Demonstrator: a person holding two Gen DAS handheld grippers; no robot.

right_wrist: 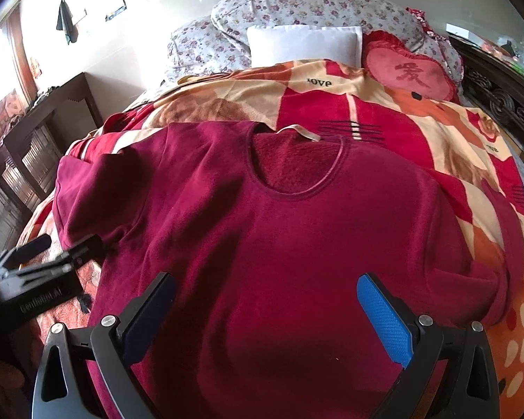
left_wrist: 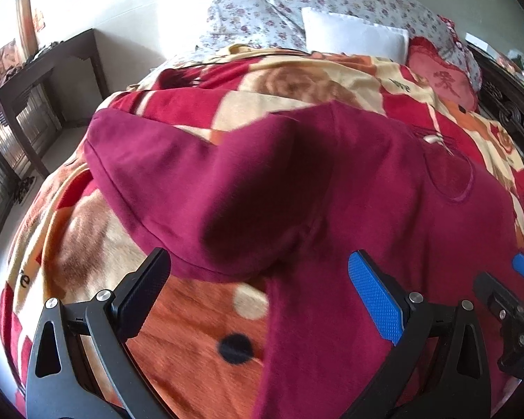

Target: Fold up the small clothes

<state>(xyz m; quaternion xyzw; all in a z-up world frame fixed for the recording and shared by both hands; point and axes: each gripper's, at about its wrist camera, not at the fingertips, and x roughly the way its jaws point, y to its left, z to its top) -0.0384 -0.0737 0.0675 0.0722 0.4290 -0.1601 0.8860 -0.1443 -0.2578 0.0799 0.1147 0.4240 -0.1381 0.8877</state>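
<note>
Sunlit and cluttered at its edges, the bedroom held a bed (right_wrist: 401,132) covered by a red, cream and orange blanket (right_wrist: 314,104), with floral pillows (right_wrist: 314,3), a white pillow (right_wrist: 304,43) and a heart-shaped red cushion (right_wrist: 407,70) stacked toward twelve o'clock. A dark wooden side table (right_wrist: 52,111) stood against the wall at about nine o'clock. On the blanket lay the maroon shirt (right_wrist: 279,227), front up, its round neckline pointing toward twelve o'clock and a pale label strip showing at the collar. One sleeve reached out toward nine o'clock, and in the left wrist view it appeared folded over into a rumpled flap across the shirt's near side; the other sleeve trailed toward three o'clock. The left tongs (left_wrist: 258,289) hovered with their jaws spread wide, gripping nothing, one black finger above the blanket and one blue finger above the shirt's hem edge. The right tongs (right_wrist: 265,307) likewise stood spread apart and empty, poised above the lower chest of the shirt. Whether either pair touched the fabric could not be told.
</note>
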